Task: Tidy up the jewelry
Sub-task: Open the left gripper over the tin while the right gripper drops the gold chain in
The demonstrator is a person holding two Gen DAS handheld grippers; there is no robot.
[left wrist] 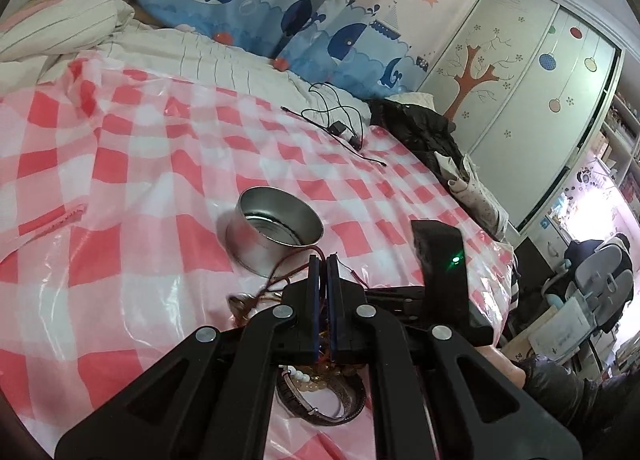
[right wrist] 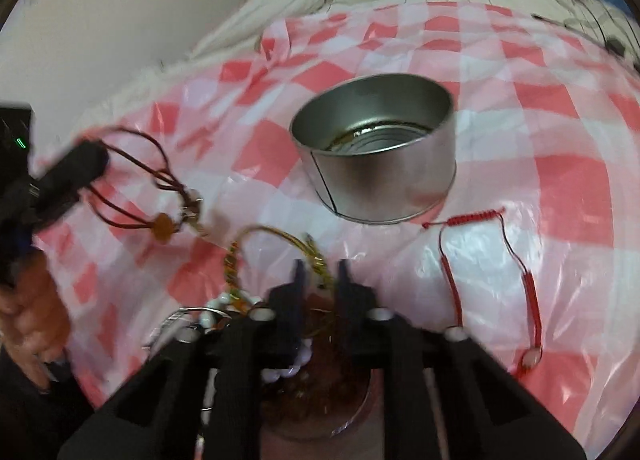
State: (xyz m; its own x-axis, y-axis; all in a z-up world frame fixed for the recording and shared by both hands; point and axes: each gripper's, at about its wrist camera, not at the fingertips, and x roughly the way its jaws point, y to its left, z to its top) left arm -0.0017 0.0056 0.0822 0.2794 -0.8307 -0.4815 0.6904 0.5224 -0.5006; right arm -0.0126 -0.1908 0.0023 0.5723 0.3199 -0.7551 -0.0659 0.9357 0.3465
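The left gripper (left wrist: 323, 260), jaws pinching the limp brown cord necklace (right wrist: 132, 176), lifts it at 9 o'clock of the tin (right wrist: 376, 148), while the right gripper (right wrist: 320, 266) jaws stand spread.

**Jewelry and tin on checked sheet**

Round metal tin (right wrist: 374, 148): upright, open, shiny, ribbed bottom visible, nothing seen inside. Sits far-centre on the red-and-white checked plastic sheet.

Red cord bracelet (right wrist: 490, 280): lies flat to the right, just near of the tin, coiled knot section at far end, pale bead at near end.

Dark red cord necklace (right wrist: 160, 196): left of tin, loops lifted off the sheet, amber bead and small metal charm hanging low.

Gold twisted-wire bangle (right wrist: 276, 252): near-centre, partly hidden.

White bead bracelet (left wrist: 298, 376) and dark band bangle (left wrist: 320, 404): clustered nearest, overlapping.
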